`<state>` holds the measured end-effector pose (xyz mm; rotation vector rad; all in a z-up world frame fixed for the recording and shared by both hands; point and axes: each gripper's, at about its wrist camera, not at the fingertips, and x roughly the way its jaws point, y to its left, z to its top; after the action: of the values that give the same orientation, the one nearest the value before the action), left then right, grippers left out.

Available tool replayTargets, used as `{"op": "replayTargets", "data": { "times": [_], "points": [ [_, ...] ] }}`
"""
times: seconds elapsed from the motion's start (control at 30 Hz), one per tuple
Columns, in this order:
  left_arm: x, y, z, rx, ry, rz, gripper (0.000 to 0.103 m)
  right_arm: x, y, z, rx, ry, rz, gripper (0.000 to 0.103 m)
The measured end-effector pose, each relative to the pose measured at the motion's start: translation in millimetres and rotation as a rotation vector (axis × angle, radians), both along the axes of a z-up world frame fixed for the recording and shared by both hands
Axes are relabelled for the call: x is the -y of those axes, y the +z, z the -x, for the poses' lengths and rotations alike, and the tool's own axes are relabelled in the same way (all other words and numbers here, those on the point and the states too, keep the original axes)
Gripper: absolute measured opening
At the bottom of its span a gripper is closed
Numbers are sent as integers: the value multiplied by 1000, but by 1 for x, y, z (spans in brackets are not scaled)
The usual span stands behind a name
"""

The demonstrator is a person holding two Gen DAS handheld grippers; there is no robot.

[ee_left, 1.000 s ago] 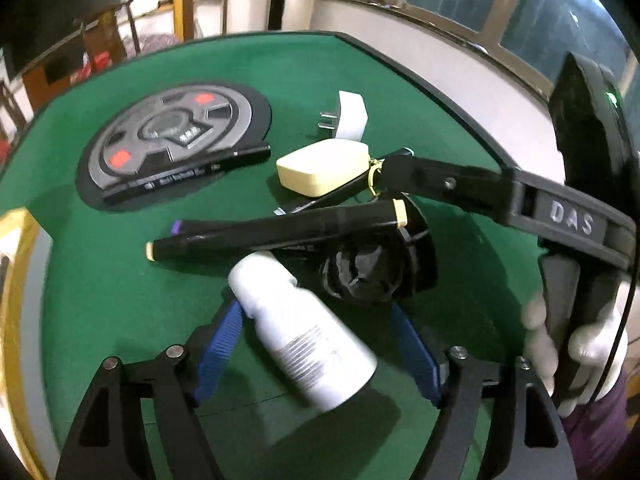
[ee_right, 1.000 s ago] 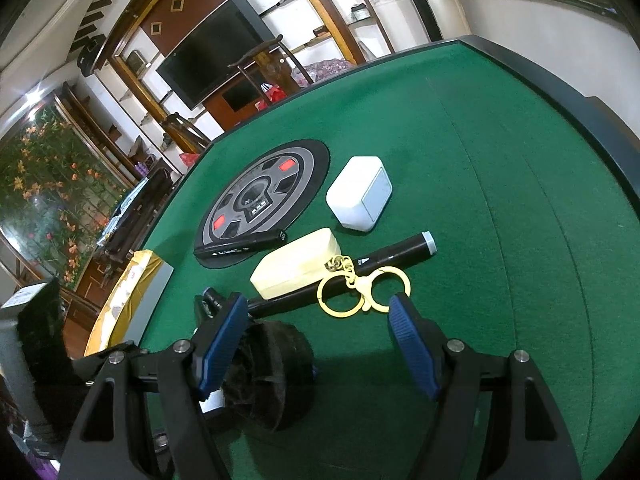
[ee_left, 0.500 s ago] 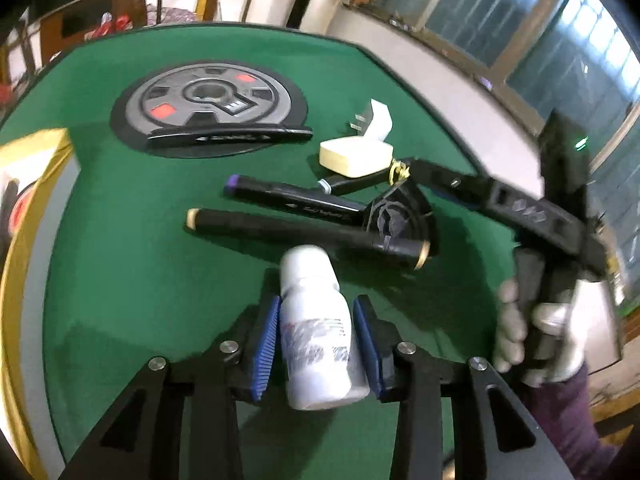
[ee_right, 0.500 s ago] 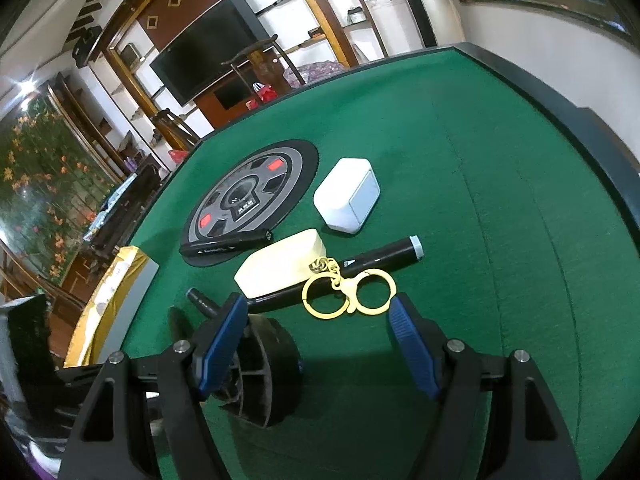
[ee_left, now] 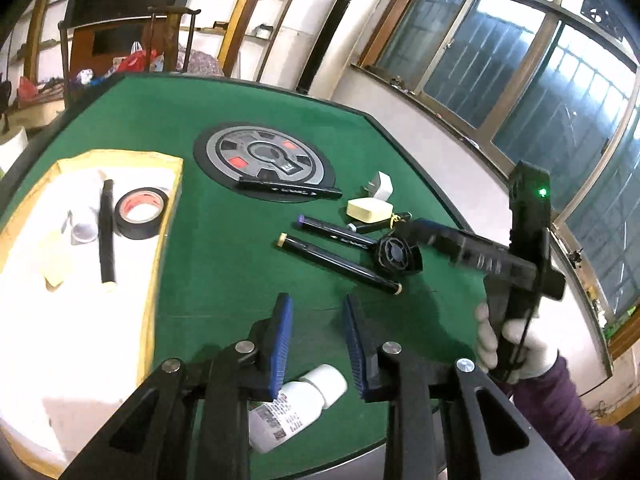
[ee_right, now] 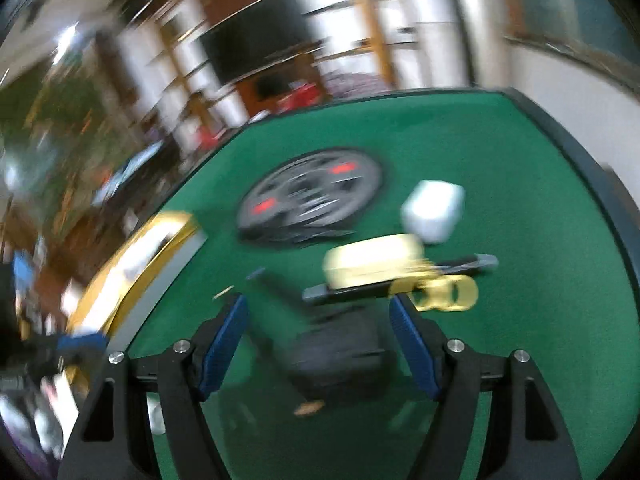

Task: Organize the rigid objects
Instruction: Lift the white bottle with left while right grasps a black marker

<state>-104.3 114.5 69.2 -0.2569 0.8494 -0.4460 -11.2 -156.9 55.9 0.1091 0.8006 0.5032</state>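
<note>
My left gripper point(ee_left: 318, 336) is raised over the table's near edge, fingers partly apart. A white bottle point(ee_left: 296, 410) lies below and behind the pads; whether the pads touch it is unclear. A yellow-rimmed tray point(ee_left: 168, 200) on the left holds a tape roll point(ee_left: 141, 213) and a black pen point(ee_left: 106, 236). Loose black markers point(ee_left: 338, 263), a small black fan point(ee_left: 398, 254), a cream case point(ee_left: 369, 209), a white plug point(ee_left: 382, 189) and a gold key ring point(ee_right: 448, 292) lie mid-table. My right gripper point(ee_right: 320, 344) is open, just above the fan point(ee_right: 340, 352); that view is blurred.
A round grey disc point(ee_left: 264, 160) with red marks is set in the green table, a black pen point(ee_left: 290, 190) across its near edge. The table's dark rim point(ee_left: 440, 184) runs along the right. Chairs and shelves stand beyond the far edge.
My left gripper has lifted and pulled back toward the near edge, and the bottle now sits low behind its pads. My right gripper has swung quickly and sits closer over the fan.
</note>
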Motion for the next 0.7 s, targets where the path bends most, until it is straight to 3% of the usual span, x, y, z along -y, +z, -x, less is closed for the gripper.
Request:
{"op": "replayTargets", "data": {
  "times": [0.1, 0.17, 0.23, 0.33, 0.47, 0.53, 0.6, 0.63, 0.7],
  "points": [
    [7, -6, 5, 1, -60, -28, 28, -51, -6, 4, -39, 153, 109, 73],
    [22, -13, 11, 3, -124, -132, 37, -77, -17, 6, -69, 220, 180, 73],
    [30, -20, 16, 20, -151, -217, 39, -96, -28, 8, -93, 267, 234, 73],
    [37, -35, 14, 11, -185, -326, 39, -108, -34, 5, -79, 274, 294, 73],
    [42, -47, 10, -8, -249, -325, 49, -105, -37, -6, -133, 253, 286, 73],
    [53, -63, 7, -47, -289, -349, 48, -103, -46, -12, -168, 239, 298, 73],
    [63, -65, 16, 33, -300, -408, 47, -105, -47, -14, -150, 239, 297, 70],
    [64, -63, 16, 34, -298, -387, 39, -106, -47, -14, -146, 225, 305, 64],
    [57, -58, 9, -1, -264, -328, 34, -107, -46, -13, -124, 195, 330, 42]
  ]
}}
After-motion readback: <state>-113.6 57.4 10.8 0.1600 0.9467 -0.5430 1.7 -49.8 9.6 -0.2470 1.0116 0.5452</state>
